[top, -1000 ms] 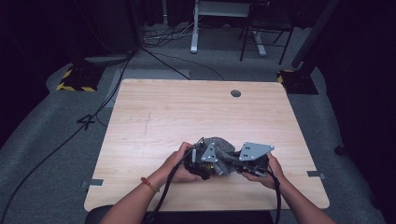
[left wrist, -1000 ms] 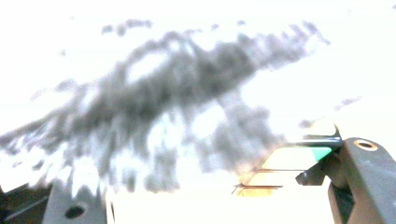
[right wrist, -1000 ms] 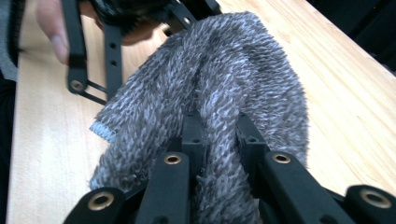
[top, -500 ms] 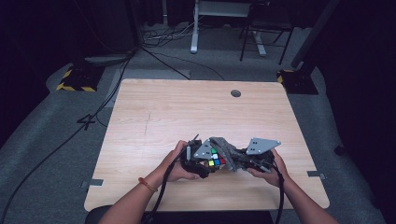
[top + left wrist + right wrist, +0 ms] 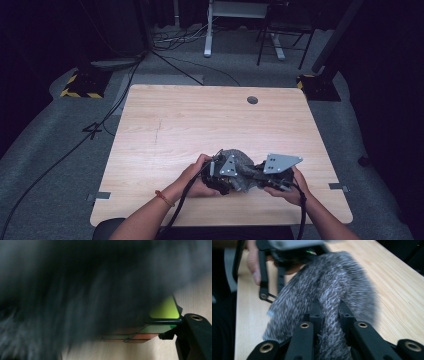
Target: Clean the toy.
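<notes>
A grey furry cloth (image 5: pixel 241 161) lies bunched between my two grippers near the table's front edge. My right gripper (image 5: pixel 329 307) is shut on a fold of this cloth (image 5: pixel 332 277), which rises ahead of its jaws. My left gripper (image 5: pixel 219 176) holds a colour cube (image 5: pixel 165 310) with green and red stickers. The cube presses against the one jaw that shows at lower right. Dark blurred fur (image 5: pixel 75 290) drapes over most of the cube and hides the other jaw. In the right gripper view the left gripper (image 5: pixel 287 255) and a hand (image 5: pixel 253 263) sit behind the cloth.
The light wooden table (image 5: pixel 200 120) has a round cable hole (image 5: pixel 252 100) near its far edge. Cables (image 5: pixel 170 215) trail from both grippers toward the person. Beyond the table are dark floor, cables and chair legs (image 5: pixel 272 45).
Half a second ago the cube's coloured faces showed between the grippers. The grey cloth now lies over it, and the right gripper has shifted slightly right.
</notes>
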Motion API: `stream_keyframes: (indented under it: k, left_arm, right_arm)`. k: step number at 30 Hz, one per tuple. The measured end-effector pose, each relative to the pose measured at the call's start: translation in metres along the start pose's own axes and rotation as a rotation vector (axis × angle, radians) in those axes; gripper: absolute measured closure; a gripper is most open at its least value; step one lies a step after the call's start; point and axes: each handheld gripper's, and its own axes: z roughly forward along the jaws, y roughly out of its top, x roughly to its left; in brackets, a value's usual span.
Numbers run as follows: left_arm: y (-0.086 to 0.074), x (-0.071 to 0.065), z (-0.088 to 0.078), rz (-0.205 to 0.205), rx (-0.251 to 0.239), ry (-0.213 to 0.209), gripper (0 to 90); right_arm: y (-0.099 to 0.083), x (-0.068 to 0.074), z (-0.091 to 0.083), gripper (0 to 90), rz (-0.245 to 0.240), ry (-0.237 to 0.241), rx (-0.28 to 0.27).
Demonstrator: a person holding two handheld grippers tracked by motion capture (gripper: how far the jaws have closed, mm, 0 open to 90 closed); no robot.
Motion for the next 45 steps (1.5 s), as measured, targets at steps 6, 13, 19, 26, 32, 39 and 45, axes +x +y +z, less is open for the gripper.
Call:
stream_keyframes:
  k: [6,13,19,26,32,39,45]
  left_arm:
    - [-0.001,0.001,0.001,-0.005,0.003,0.004,33.7]
    - [-0.002,0.007,-0.012,-0.020,-0.018,0.030,33.7]
    - [-0.005,0.010,-0.023,-0.045,-0.086,0.025,33.7]
    - [-0.007,0.009,-0.022,-0.048,-0.111,0.014,33.5]
    - [-0.005,0.005,-0.013,-0.017,-0.063,0.003,33.0]
    - [-0.004,0.005,-0.013,-0.009,-0.058,0.027,33.4]
    - [-0.005,0.010,-0.025,-0.028,-0.095,0.044,33.5]
  right_arm:
    - [0.013,0.013,0.012,78.0,-0.065,-0.029,0.042]
    - [0.003,-0.004,0.002,78.1,-0.010,-0.110,0.032]
    - [-0.014,-0.017,-0.006,78.1,0.092,-0.073,-0.016]
    - [-0.020,-0.021,-0.004,78.1,0.147,0.020,-0.086]
    - [-0.016,-0.016,0.000,78.1,0.163,0.102,-0.150]
    - [-0.012,-0.015,0.001,78.0,0.135,0.059,-0.130]
    - [-0.025,-0.022,0.001,78.1,0.164,0.019,-0.070]
